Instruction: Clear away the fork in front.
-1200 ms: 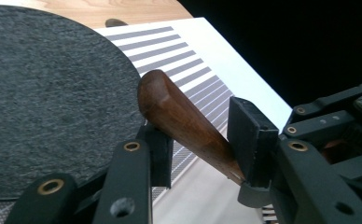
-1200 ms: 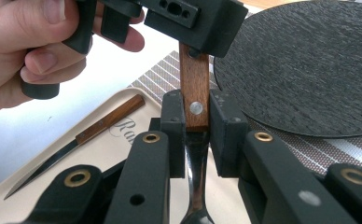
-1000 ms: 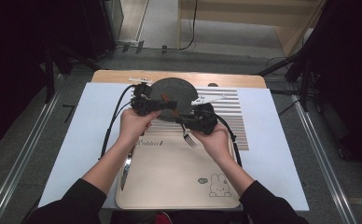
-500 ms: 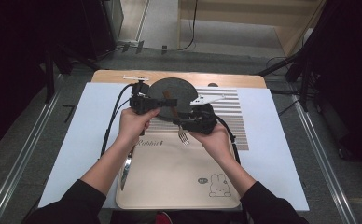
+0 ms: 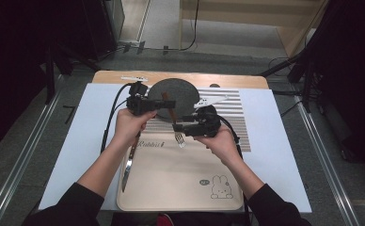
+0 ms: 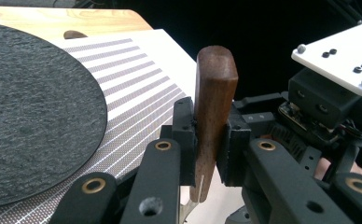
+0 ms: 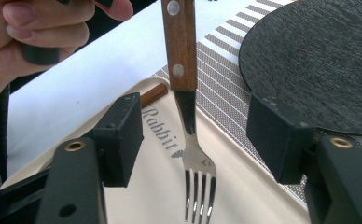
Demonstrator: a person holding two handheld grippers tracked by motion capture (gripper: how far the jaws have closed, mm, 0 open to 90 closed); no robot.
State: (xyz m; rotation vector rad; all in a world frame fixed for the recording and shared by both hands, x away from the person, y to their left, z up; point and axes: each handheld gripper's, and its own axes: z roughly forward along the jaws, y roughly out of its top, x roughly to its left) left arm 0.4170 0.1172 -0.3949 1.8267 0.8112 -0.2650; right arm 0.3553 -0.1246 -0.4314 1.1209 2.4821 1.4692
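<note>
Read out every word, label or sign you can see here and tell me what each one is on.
"Rabbit": dark cursive word printed on the beige tray, near its far edge, readable in the high view and the right gripper view.
Small round mark beside the rabbit drawing on the tray: too small to read.
Small stamp on the fork, above its tines: too small to read.

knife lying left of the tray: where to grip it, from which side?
Grip the knife by its wooden handle, the end farther from the person, probably from above with jaws across its narrow width. It lies flat along the tray edge, blade toward the person. The left gripper is shut on the fork; the right gripper has just opened.
</note>
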